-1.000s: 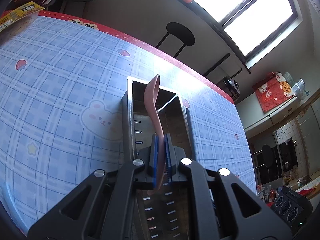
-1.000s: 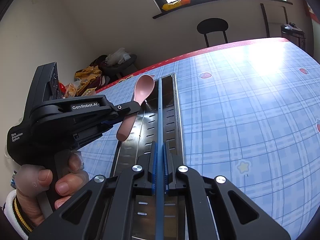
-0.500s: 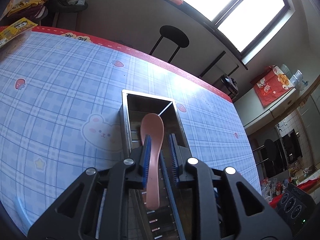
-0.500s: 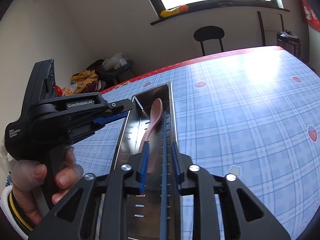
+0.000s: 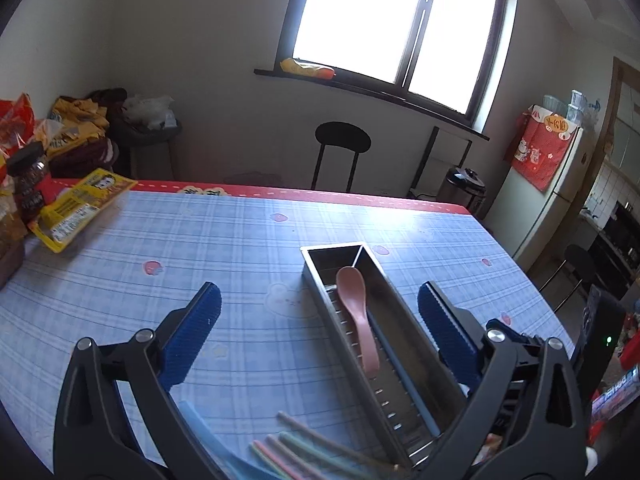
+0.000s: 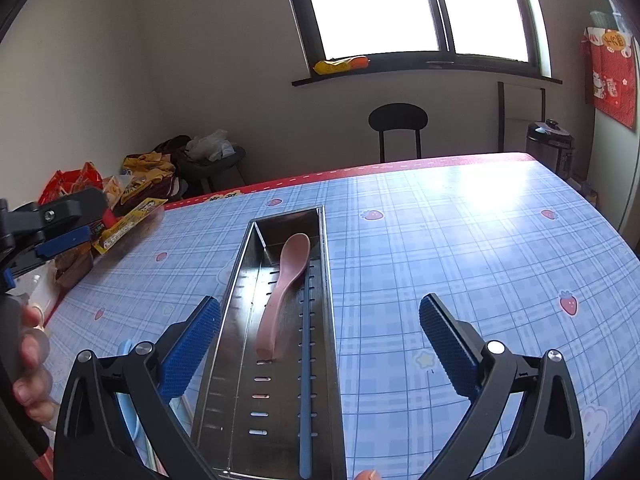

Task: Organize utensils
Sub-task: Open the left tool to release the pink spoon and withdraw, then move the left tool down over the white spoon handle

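Observation:
A long steel utensil tray (image 6: 329, 280) (image 5: 312, 272) lies on the blue checked tablecloth. A pink spoon (image 6: 286, 288) (image 5: 358, 312) lies inside it, bowl toward the far end. A blue chopstick (image 6: 306, 364) (image 5: 404, 376) lies in the tray to the spoon's right. My right gripper (image 6: 320, 332) is open and empty above the tray's near half. My left gripper (image 5: 318, 320) is open and empty, to the left of the tray. Several pastel chopsticks (image 5: 304, 448) lie on the cloth under the left gripper, and a light blue utensil (image 6: 130, 392) lies left of the tray.
Snack packets (image 5: 76, 208) and a dark jar (image 5: 28, 184) sit at the table's far left. A black stool (image 6: 398, 120) stands beyond the far red table edge (image 6: 400, 166). The left gripper's body (image 6: 44, 224) and hand show at the right view's left edge.
The left gripper let go of the pink spoon, which now lies in the tray. The right gripper released the blue chopstick into the tray. Both grippers opened wide and pulled back.

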Demonstrator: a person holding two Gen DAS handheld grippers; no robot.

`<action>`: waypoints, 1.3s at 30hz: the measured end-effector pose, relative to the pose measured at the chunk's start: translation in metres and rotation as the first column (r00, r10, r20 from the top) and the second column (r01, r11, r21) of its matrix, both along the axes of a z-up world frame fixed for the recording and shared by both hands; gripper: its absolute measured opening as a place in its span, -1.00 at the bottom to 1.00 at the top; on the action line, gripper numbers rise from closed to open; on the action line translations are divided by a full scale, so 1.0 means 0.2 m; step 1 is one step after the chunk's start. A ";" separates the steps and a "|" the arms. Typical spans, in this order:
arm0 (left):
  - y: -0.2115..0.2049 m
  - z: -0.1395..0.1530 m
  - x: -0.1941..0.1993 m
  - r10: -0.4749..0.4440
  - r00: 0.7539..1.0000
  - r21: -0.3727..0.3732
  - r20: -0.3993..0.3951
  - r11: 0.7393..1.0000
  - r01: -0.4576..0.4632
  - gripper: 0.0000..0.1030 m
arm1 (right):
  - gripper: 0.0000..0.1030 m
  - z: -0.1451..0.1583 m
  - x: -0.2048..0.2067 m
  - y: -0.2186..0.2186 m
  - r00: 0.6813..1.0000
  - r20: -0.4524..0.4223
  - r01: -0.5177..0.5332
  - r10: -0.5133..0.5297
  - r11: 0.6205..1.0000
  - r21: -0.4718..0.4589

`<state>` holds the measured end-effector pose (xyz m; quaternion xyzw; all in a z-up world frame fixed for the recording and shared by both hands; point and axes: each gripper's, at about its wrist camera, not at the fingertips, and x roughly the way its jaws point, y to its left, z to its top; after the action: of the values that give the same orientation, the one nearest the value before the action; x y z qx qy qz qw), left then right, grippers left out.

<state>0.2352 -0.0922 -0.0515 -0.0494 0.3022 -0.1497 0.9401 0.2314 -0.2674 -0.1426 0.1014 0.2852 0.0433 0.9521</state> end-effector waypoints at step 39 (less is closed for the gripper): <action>0.88 -0.44 -1.09 0.050 0.981 -0.028 -0.187 0.998 -0.056 0.38 | -0.54 -0.11 -0.63 0.60 0.905 -0.175 -0.406 0.389 0.911 -0.074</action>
<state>0.0167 0.0834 -0.1387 -0.0865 0.3848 -0.1244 0.9105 0.1061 -0.1472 -0.1643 -0.0077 0.3754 0.2129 0.9020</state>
